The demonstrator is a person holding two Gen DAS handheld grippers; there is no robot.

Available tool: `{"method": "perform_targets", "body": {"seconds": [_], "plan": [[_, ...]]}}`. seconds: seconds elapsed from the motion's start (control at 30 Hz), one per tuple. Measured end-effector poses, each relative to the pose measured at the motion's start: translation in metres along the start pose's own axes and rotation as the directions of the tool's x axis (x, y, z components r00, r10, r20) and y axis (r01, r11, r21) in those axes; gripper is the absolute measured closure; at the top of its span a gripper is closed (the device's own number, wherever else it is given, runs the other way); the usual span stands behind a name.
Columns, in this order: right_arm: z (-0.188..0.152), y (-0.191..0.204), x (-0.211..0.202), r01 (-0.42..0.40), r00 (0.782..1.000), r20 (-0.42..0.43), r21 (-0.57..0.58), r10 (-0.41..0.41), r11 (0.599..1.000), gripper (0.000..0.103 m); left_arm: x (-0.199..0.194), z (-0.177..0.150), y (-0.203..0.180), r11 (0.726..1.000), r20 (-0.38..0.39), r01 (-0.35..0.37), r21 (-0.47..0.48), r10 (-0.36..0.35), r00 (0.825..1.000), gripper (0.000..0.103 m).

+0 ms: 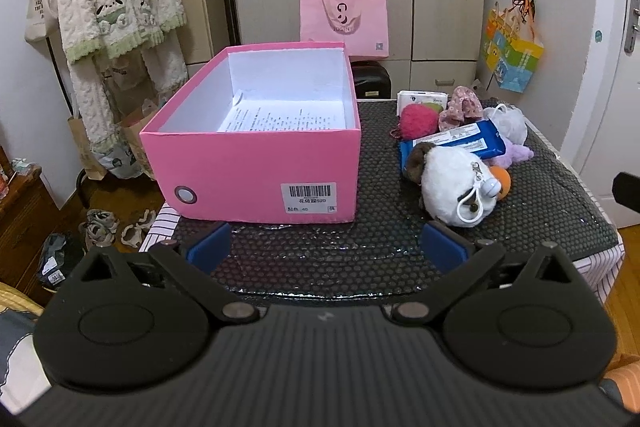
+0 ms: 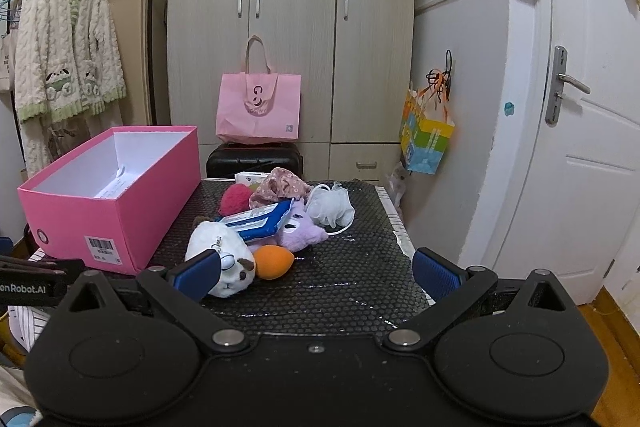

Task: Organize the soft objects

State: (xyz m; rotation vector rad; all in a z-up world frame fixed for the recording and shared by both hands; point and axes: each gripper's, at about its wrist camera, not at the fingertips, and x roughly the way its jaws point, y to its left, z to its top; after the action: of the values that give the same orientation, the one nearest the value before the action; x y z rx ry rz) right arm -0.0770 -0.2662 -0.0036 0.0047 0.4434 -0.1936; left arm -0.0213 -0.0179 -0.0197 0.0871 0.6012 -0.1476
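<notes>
Above table [image 1: 320, 259], fingers [image 1: 208, 247] wide, empty.

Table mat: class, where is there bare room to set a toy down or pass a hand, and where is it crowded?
Bare mat lies in front of the pile and to its right. A narrow strip runs between the pink box and the white plush. The pile round the blue packet is crowded.

Open pink cardboard box [image 1: 256, 163] stands at left on the black mesh-covered table [image 1: 360, 259], holding a printed paper sheet [image 1: 280, 117]. Right of it lies a heap: white plush toy [image 1: 452, 183] in front, blue wipes pack [image 1: 460, 143] behind.
</notes>
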Motion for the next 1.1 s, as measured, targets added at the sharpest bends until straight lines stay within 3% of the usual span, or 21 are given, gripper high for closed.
{"method": "perform_targets", "body": {"seconds": [1.1], "plan": [[-0.0070, 0.0005, 0.0027, 0.031, 1.000, -0.003, -0.007, -0.031, 0.999, 0.000, -0.0034, -0.0083, -0.0024, 0.998, 0.082, -0.050, 0.025, 0.048, 0.996, 0.000]]}}
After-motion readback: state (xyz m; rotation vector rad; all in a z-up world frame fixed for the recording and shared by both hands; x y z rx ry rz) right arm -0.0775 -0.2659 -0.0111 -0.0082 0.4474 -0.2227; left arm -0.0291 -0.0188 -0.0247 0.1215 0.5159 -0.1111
